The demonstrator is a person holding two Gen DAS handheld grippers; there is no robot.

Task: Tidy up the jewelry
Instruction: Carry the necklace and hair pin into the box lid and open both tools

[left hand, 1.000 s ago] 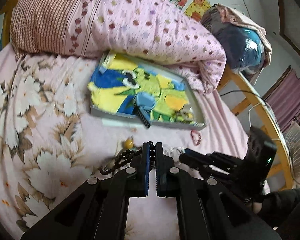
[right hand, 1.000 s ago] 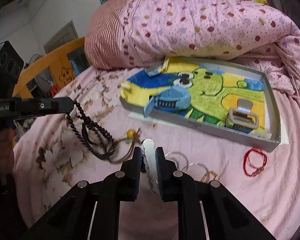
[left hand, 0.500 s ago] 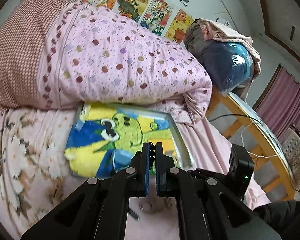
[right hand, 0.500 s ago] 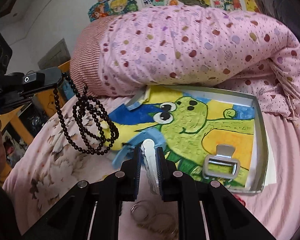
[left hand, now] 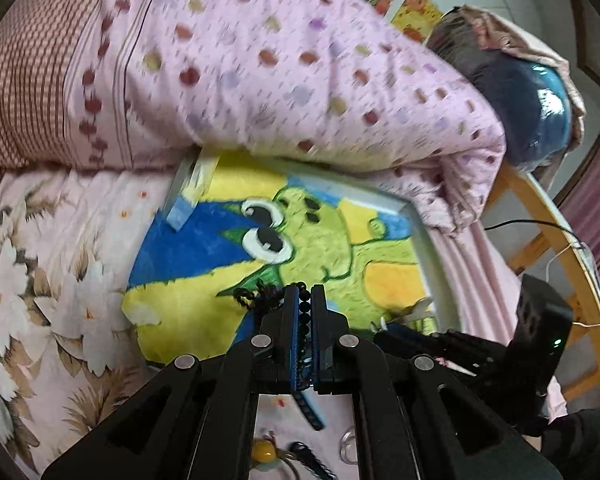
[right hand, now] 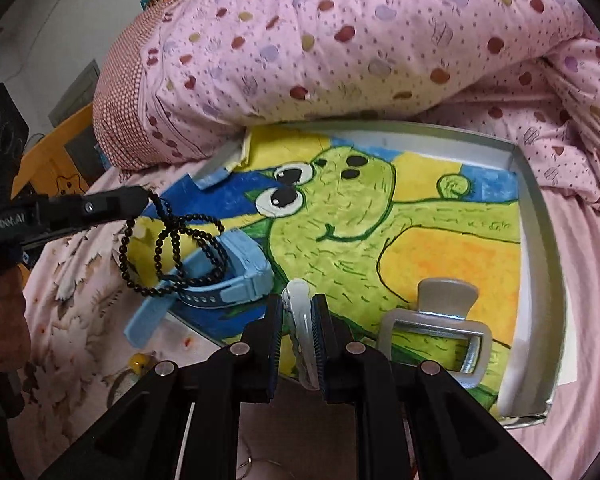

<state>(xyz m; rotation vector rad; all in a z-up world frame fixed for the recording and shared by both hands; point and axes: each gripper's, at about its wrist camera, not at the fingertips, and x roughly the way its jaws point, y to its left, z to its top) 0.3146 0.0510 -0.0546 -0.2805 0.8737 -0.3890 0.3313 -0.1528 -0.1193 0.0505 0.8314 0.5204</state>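
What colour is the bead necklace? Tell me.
Black bead necklace, hanging from the left claw; clearest in the right wrist view.

Soft even indoor light; motion-blurred quilt (left hand: 284,80) in left view; dark fisheye corners

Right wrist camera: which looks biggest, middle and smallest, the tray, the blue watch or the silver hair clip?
1. The tray looks by far the largest.
2. The blue watch.
3. The silver hair clip, though it looks close to the watch in size, so I'm unsure of that order.
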